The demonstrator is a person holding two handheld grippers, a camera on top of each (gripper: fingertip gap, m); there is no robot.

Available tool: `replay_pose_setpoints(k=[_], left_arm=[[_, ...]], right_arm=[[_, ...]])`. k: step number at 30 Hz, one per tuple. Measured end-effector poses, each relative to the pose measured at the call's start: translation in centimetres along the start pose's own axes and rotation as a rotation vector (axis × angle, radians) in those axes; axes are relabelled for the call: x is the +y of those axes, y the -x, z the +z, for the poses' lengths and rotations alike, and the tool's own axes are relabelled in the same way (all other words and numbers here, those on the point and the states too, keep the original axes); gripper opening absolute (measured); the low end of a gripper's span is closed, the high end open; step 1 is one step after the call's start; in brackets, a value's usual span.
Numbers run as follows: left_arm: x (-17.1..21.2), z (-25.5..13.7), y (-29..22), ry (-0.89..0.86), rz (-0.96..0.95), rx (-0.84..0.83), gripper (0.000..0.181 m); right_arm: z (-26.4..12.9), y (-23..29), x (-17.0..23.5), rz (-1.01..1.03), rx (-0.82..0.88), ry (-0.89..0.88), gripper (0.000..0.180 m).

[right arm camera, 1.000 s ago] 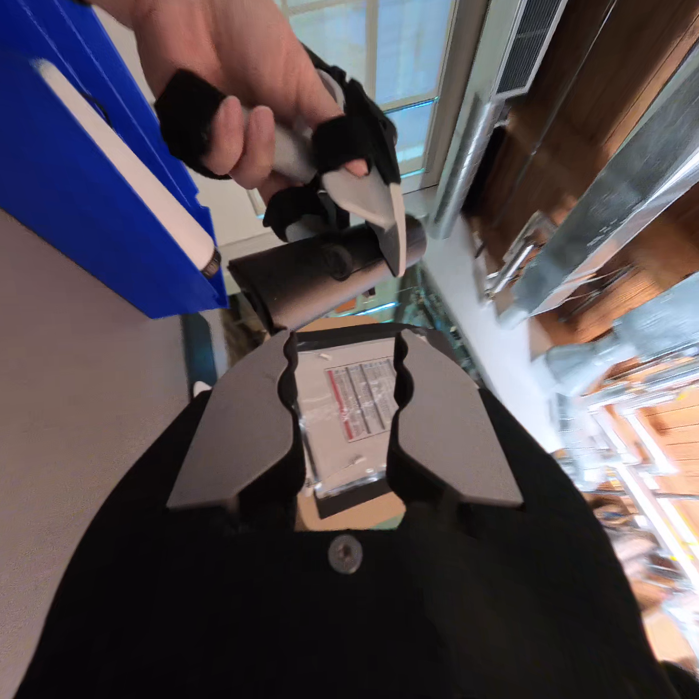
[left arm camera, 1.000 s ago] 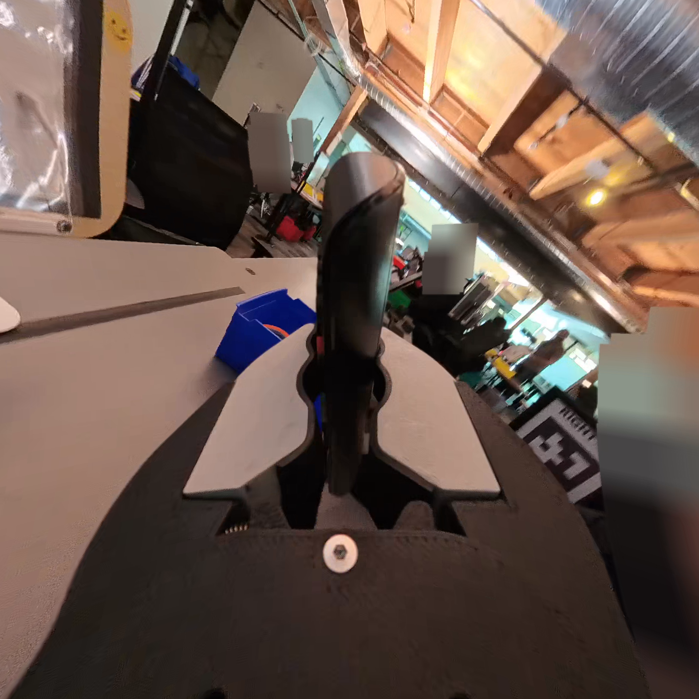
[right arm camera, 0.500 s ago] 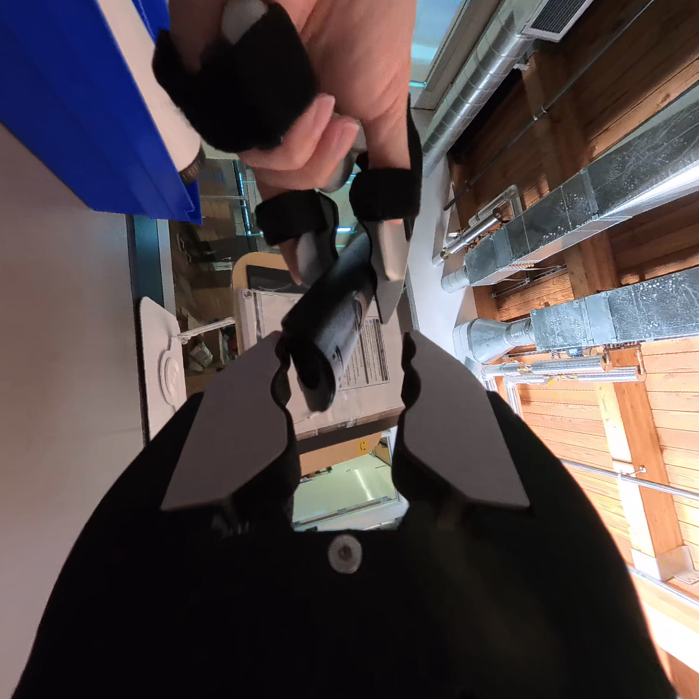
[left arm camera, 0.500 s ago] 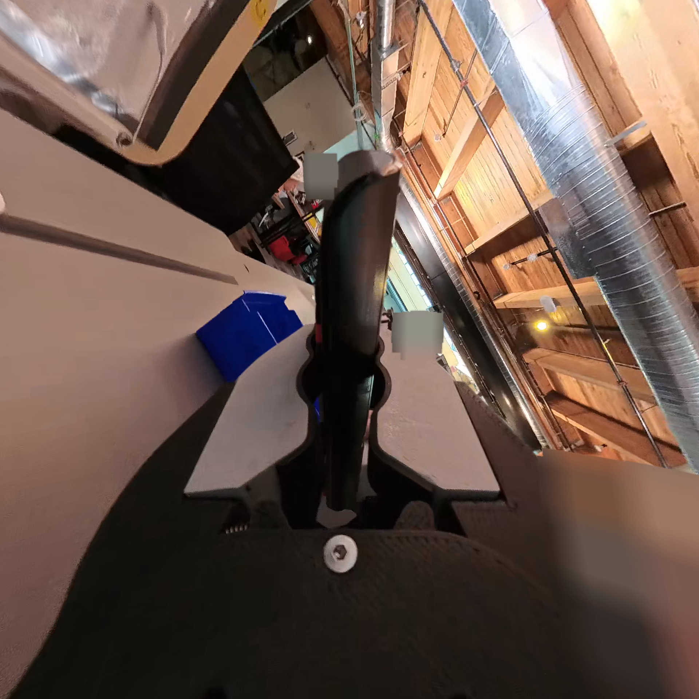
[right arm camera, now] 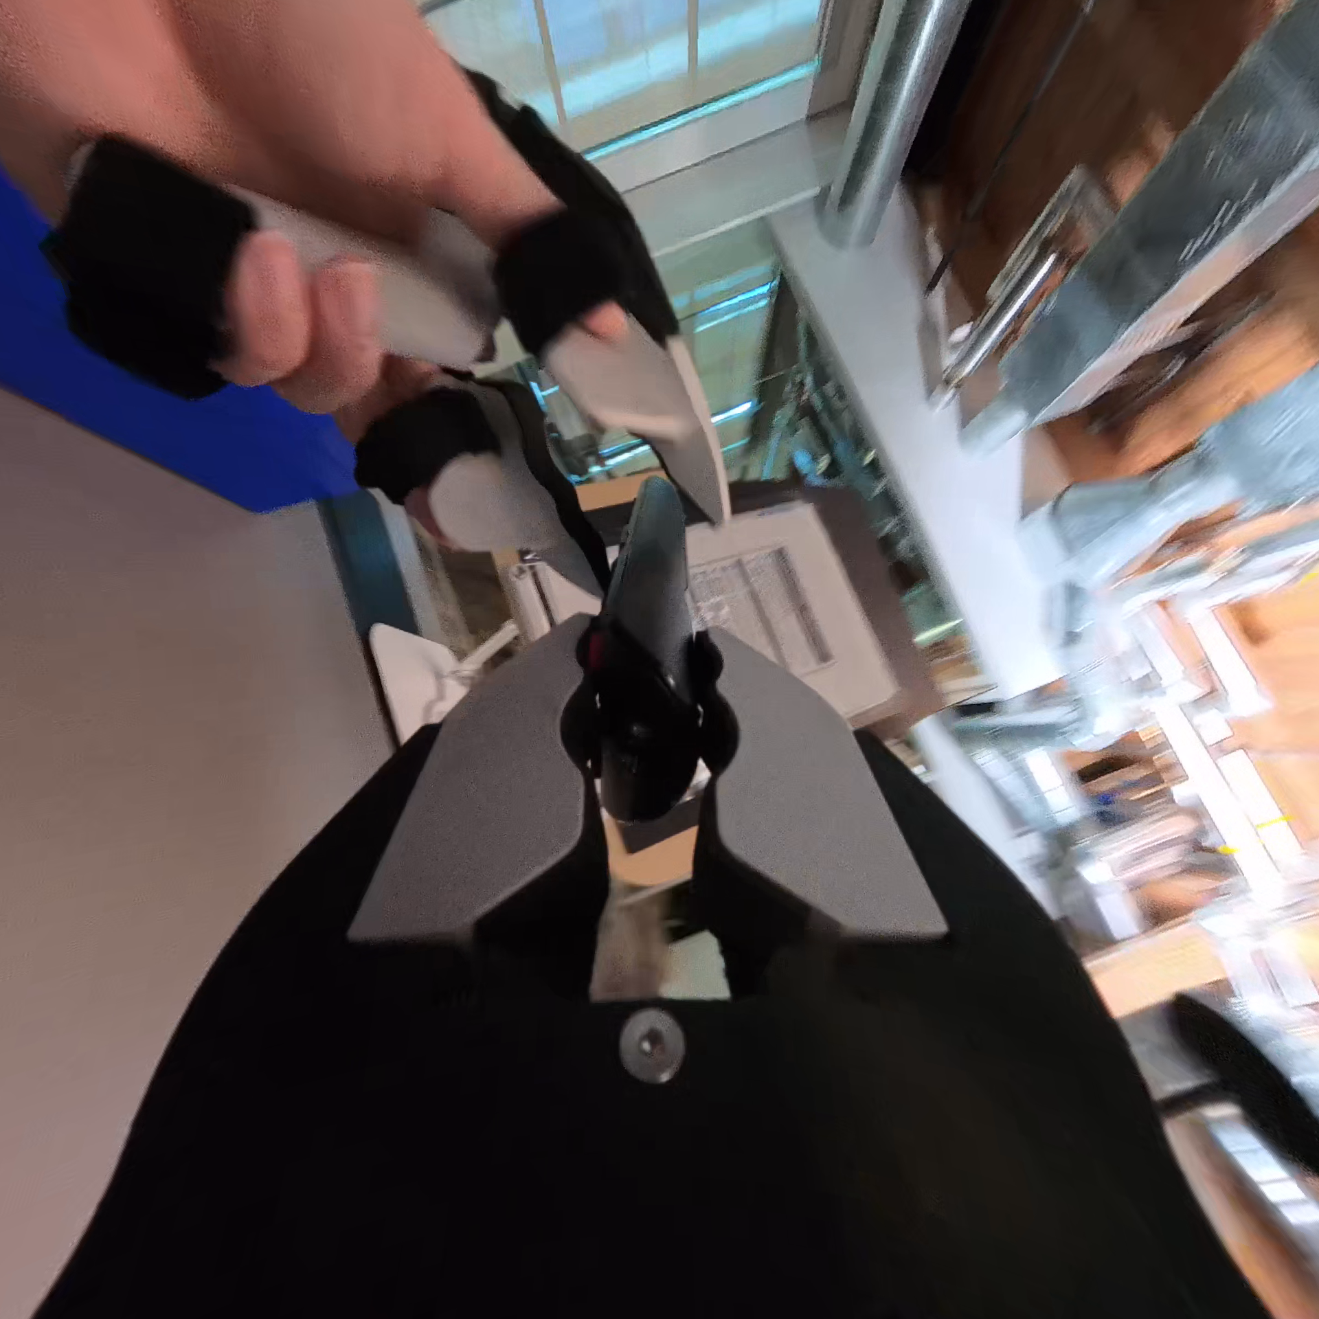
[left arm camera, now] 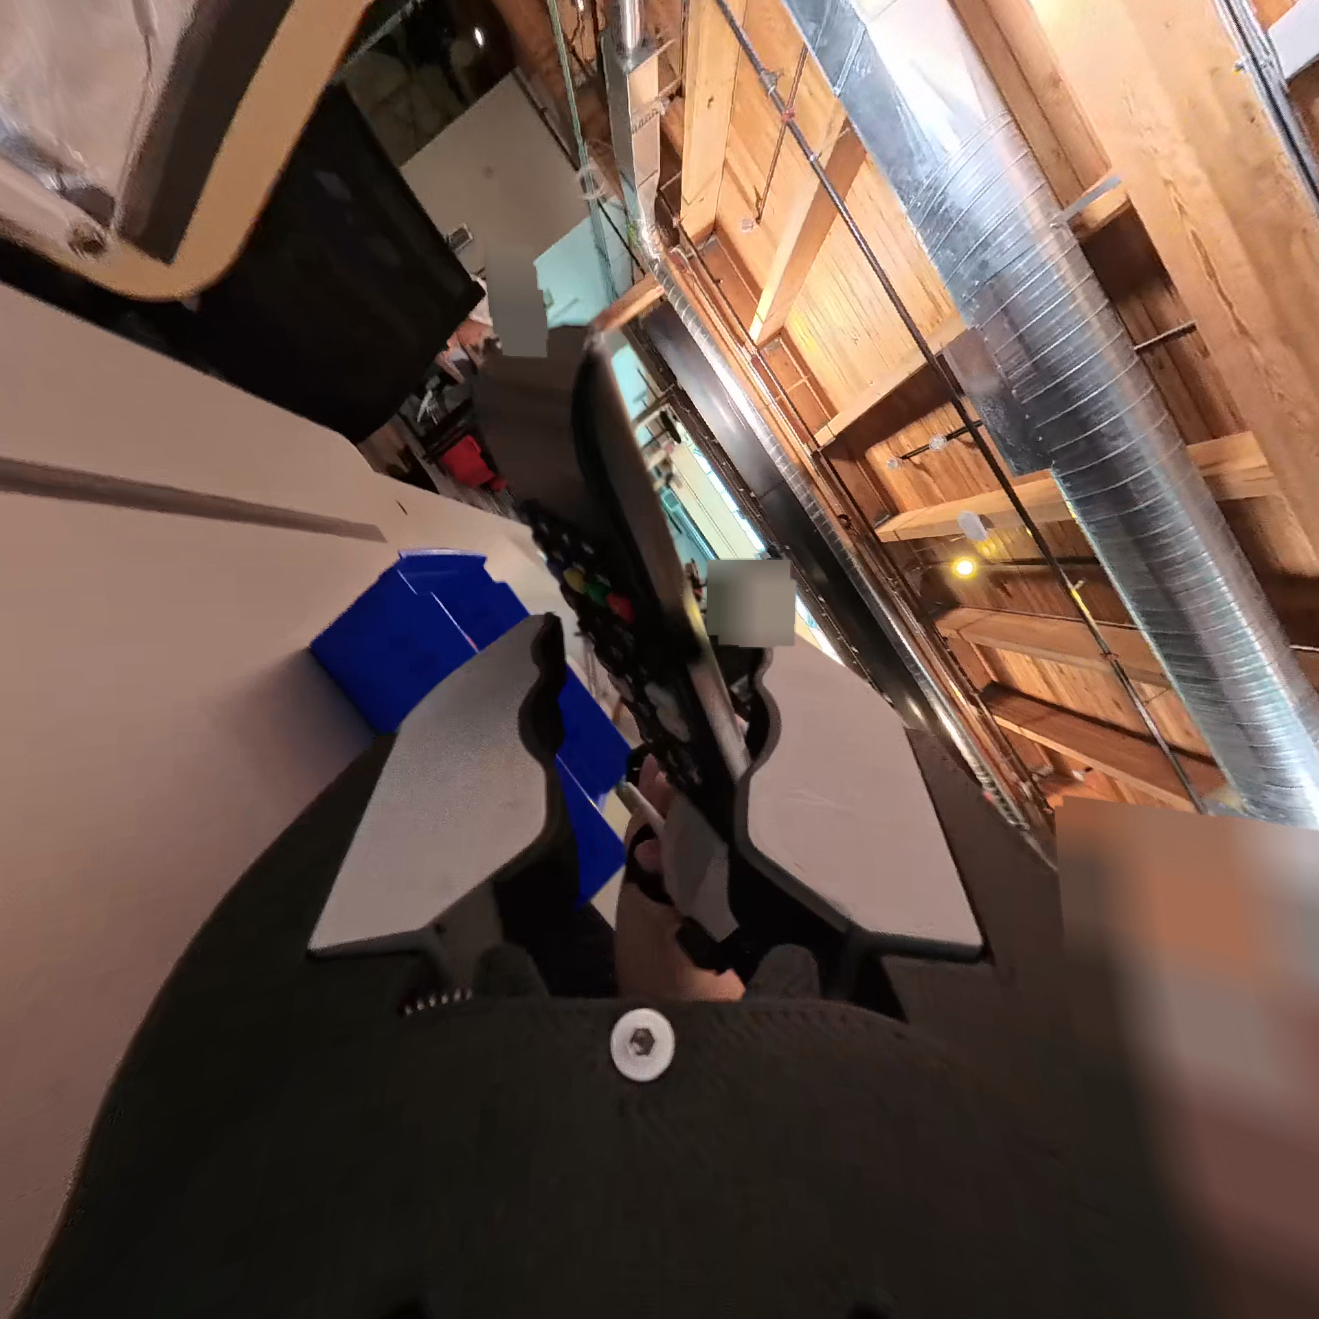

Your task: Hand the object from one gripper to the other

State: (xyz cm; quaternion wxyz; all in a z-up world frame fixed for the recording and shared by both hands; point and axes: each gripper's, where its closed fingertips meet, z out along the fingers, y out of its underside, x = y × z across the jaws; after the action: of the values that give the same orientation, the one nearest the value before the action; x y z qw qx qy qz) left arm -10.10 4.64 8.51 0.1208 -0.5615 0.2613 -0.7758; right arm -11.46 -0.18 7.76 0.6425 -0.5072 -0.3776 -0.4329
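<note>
A black remote control [left arm camera: 628,571] with coloured buttons is in the air above the table. In the left wrist view it stands between my left gripper's [left arm camera: 657,646] spread jaws, which are open and apart from it. Below them a hand and a grey finger of the right gripper [left arm camera: 696,871] hold its lower end. In the right wrist view my right gripper [right arm camera: 646,632] is shut on the remote [right arm camera: 646,571], which sticks out forward. Beyond it a hand holds the left gripper, whose grey fingers [right arm camera: 642,407] are spread on either side of the remote's far tip.
A blue bin [left arm camera: 428,642] sits on the pale table [left arm camera: 143,642]; it also shows in the right wrist view [right arm camera: 178,442]. A white object [right arm camera: 407,671] lies on the table. A cream-framed board [left arm camera: 214,214] stands behind. Workshop clutter and blurred people are far off.
My left gripper has opened and let go of the remote. My right gripper has moved in and shut on it, and the remote has turned in line with its fingers.
</note>
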Motion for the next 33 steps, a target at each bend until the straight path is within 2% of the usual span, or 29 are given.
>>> replay_pose_setpoints(k=[4,7,11,14,16,19,22,26,28,31,33], left_arm=[[-3.4,-1.6,-0.3,-0.117,0.212,-0.057,0.062],[-4.5,-2.2,-0.6,-0.157,0.313,-0.084,0.074],[-1.5,-0.3,-2.5,-0.044,0.268,0.092,0.072],[1.4,1.3,-2.8,0.026,0.312,0.128,0.074],[2.6,2.0,-2.9,0.034,0.358,0.127,0.075],[3.4,2.5,-2.9,0.011,0.383,0.114,0.074],[3.8,2.7,-2.2,0.015,0.367,0.087,0.071],[3.7,2.5,-2.1,-0.004,0.342,0.117,0.055],[3.7,2.4,-2.4,0.0,0.338,0.136,0.032],[3.2,2.1,-1.6,0.022,0.391,0.078,0.028],[2.2,1.7,-1.4,0.009,0.452,0.039,0.027]], right_arm=[[-0.3,-3.2,2.9,0.496,-0.017,-0.029,0.025],[-0.5,-5.1,4.5,1.092,-0.08,-0.148,0.025],[-0.5,-5.7,6.2,1.789,-0.167,-0.356,0.024],[-0.2,-4.5,5.9,2.26,-0.283,-0.577,0.024],[0.1,-3.2,5.7,2.503,-0.326,-0.682,0.024],[0.5,-1.0,4.5,2.61,-0.368,-0.718,0.025],[0.6,-0.1,2.8,2.58,-0.417,-0.731,0.025],[0.4,-0.1,1.3,2.49,-0.443,-0.755,0.025],[0.6,0.0,1.5,2.481,-0.426,-0.722,0.025],[0.9,0.4,1.5,2.4,-0.438,-0.649,0.026],[1.2,1.0,2.1,2.303,-0.388,-0.55,0.03]])
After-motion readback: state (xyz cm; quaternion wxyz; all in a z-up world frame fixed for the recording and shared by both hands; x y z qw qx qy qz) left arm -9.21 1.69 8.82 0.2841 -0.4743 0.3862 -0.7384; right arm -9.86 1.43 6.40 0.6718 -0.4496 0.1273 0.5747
